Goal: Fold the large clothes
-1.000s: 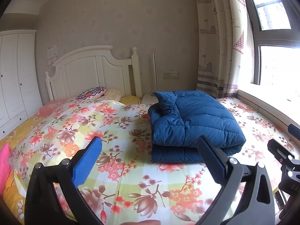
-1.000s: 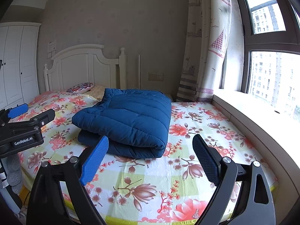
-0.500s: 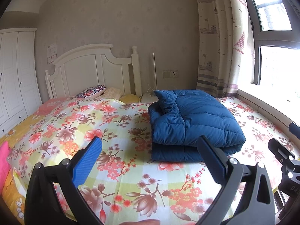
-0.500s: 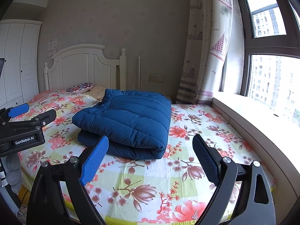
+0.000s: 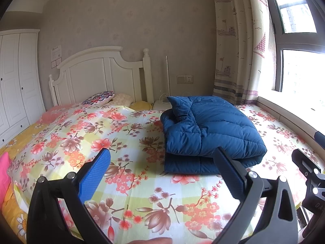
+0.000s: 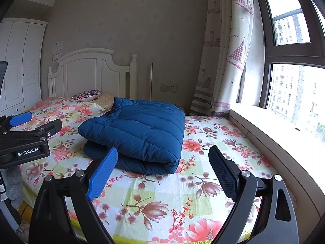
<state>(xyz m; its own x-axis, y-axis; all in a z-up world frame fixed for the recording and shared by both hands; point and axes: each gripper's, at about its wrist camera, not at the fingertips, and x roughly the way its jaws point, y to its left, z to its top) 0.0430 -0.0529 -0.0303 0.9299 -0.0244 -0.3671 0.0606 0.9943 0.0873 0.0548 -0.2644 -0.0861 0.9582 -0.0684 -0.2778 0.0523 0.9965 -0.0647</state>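
A blue padded jacket [image 5: 211,130] lies folded in a thick stack on the floral bed sheet [image 5: 113,134], towards the window side; it also shows in the right wrist view [image 6: 140,132]. My left gripper [image 5: 162,158] is open and empty, held back from the jacket near the foot of the bed. My right gripper [image 6: 164,160] is open and empty, also short of the jacket, to the right of the left one. The left gripper's body shows at the left edge of the right wrist view [image 6: 28,140].
A white headboard [image 5: 97,77] and pillows [image 5: 101,99] are at the far end. A white wardrobe [image 5: 16,77] stands at left. A curtain [image 6: 227,61], window ledge [image 6: 270,130] and window are at right. A pink item [image 5: 4,172] lies at the bed's left edge.
Both views have shifted slightly, the grippers drawing back and tilting a little. The jacket has not moved and both grippers stay open.
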